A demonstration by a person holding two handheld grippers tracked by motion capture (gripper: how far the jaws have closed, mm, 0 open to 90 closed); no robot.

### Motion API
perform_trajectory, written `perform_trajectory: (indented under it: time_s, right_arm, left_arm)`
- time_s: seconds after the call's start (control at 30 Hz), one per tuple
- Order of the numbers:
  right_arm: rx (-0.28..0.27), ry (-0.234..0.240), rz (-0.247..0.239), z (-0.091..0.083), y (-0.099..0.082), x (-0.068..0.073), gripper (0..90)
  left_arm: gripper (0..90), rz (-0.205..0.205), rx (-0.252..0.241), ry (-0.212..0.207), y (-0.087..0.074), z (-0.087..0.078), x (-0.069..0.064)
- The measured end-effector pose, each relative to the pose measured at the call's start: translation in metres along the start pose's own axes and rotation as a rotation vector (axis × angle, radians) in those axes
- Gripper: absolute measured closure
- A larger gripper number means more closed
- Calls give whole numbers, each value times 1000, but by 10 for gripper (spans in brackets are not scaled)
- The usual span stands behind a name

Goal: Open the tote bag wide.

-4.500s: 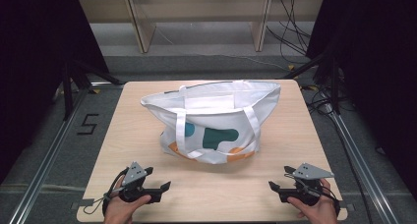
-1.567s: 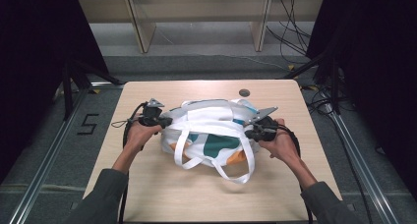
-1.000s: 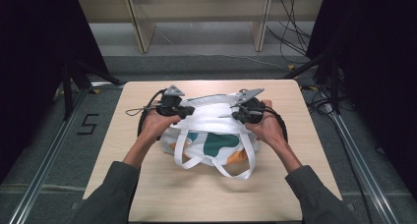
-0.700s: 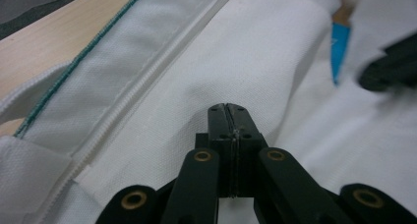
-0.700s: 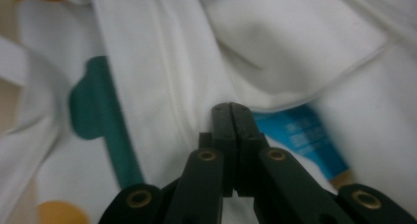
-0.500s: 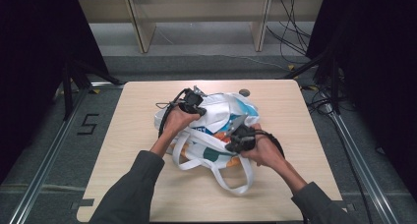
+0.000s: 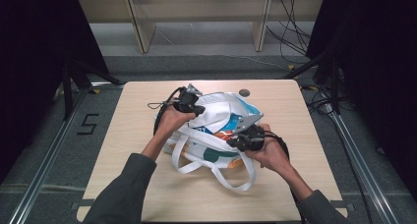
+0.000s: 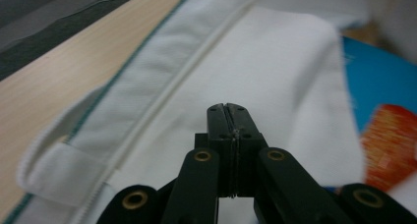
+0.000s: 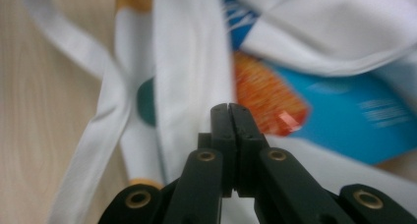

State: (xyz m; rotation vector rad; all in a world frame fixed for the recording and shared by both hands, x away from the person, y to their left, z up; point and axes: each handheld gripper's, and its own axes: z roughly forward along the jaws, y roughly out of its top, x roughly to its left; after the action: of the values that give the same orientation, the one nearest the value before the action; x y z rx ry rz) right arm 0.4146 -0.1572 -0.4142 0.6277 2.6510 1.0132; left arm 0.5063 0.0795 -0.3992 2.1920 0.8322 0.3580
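A white tote bag with teal and orange patches lies in the middle of the wooden table. Its mouth is pulled apart, and a blue and orange packet shows inside. My left gripper is at the bag's far rim, jaws shut, with the white fabric running in under its tips. My right gripper is at the near rim, shut, with a strip of the bag's cloth leading into its tips. The packet lies just beyond them.
The bag's long white handles loop toward the table's near edge. A small dark round object sits on the table behind the bag. Bare wood lies to the left and right of the bag. Shelving and cables stand beyond the far edge.
The right gripper has come toward the near side with the bag's rim, spreading the mouth and baring the blue packet. The left gripper shifted slightly along the far rim.
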Motion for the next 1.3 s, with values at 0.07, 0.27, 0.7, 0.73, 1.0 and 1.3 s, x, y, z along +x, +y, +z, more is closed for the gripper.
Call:
perform_trajectory:
  time_s: [0.07, 0.27, 0.7, 0.73, 1.0, 1.3]
  right_arm:
    - [-43, -38, 22, -11, 4, -10, 899]
    - [-9, -67, 11, -2, -2, -11, 898]
    - [225, 49, -116, 28, -15, 30, 900]
    - [240, 59, -107, 28, -16, 31, 900]
    - [39, 28, -17, -4, -3, 15, 900]
    - [28, -165, 8, -14, 32, -33, 900]
  left_arm:
    - [885, 6, -14, -64, -2, -4, -8]
    - [890, 68, 69, -114, 2, 23, -24]
    - [897, 24, 149, 135, 37, 87, -10]
    - [897, 19, 155, 142, 36, 91, -9]
    - [875, 72, 93, 77, 32, 51, -12]
    - [861, 79, 144, 93, -6, -4, 19]
